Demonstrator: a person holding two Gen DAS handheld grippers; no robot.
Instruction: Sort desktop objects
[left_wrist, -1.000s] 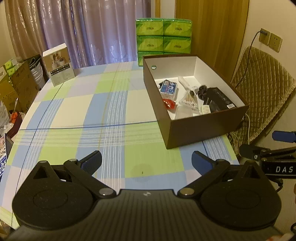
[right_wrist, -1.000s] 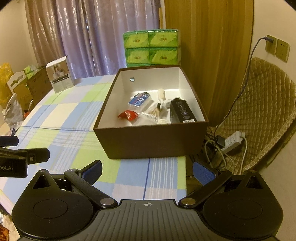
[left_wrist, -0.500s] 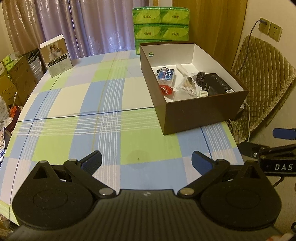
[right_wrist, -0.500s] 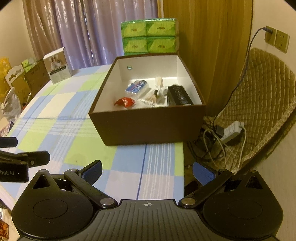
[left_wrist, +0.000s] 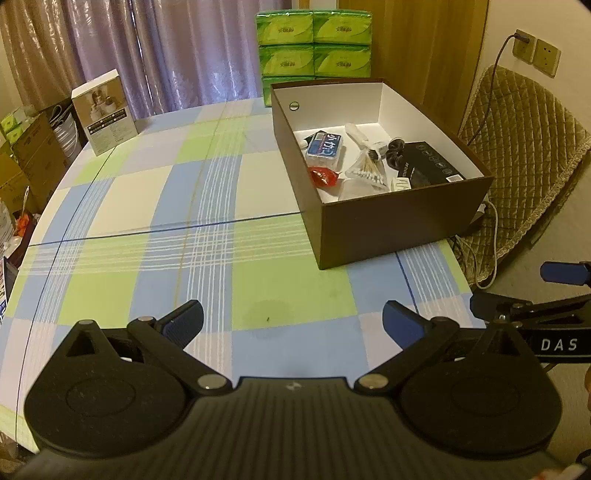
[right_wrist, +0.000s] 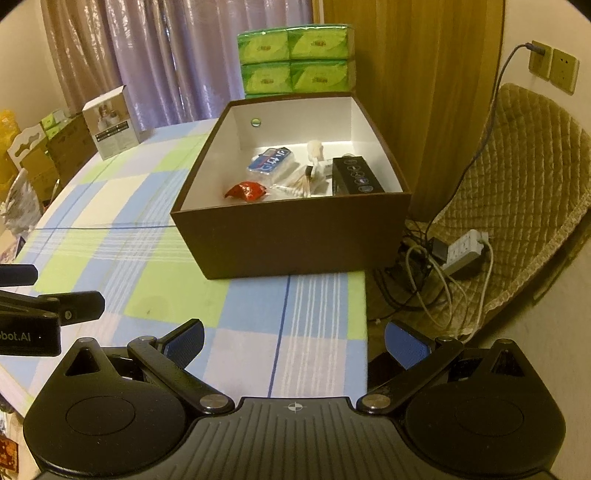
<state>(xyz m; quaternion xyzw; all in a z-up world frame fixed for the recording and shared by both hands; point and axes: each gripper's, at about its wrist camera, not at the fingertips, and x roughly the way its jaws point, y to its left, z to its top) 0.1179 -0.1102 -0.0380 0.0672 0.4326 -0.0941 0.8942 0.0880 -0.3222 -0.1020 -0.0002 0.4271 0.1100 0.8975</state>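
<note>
Box (left_wrist: 402, 221) farther off than before, fingers of both grippers spread wide, empty.

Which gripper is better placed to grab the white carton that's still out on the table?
Probably the left. The white carton stands at the table's far left corner, and the left gripper sits open on that side. The right gripper, also open, hangs near the table's right edge, facing the brown box.

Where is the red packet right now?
In both wrist views the red packet lies inside the brown box, near its front wall, left of the cotton swabs.
</note>
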